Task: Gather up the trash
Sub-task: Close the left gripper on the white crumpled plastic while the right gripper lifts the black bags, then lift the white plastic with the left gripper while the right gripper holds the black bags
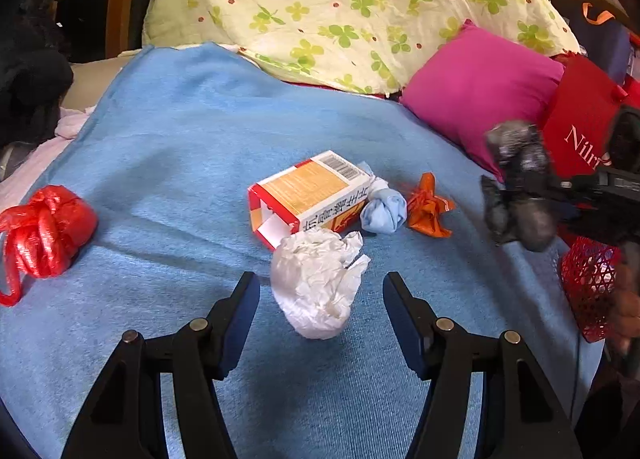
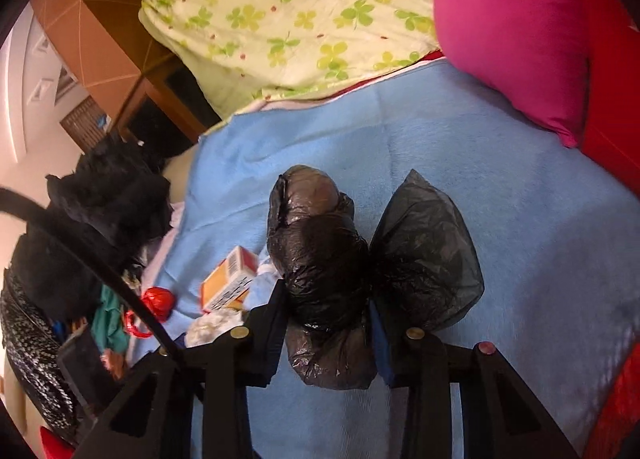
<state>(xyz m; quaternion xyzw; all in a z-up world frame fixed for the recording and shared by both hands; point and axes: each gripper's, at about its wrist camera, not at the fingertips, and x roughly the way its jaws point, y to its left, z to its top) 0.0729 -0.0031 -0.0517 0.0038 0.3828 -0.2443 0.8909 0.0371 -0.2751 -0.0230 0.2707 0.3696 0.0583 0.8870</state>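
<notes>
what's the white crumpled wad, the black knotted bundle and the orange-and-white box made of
White crumpled wad: likely tissue paper, matte, creased. Black knotted bundle: thin plastic film, glossy, wrinkled, partly see-through. Orange-and-white box: printed cardboard, flat panels, open flap, barcode.

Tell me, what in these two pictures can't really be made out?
- Knotted black bag, right wrist view: whatever is inside it, hidden by the dark plastic; the right gripper fingers cover its lower sides.
- The same bag in the left wrist view: blurred.
- Red mesh basket, left wrist view: cut off by the right edge, so its contents cannot be told.
- Carton: small print too fine to read.
- Red plastic bag, right wrist view: partly hidden behind a black cable.
</notes>
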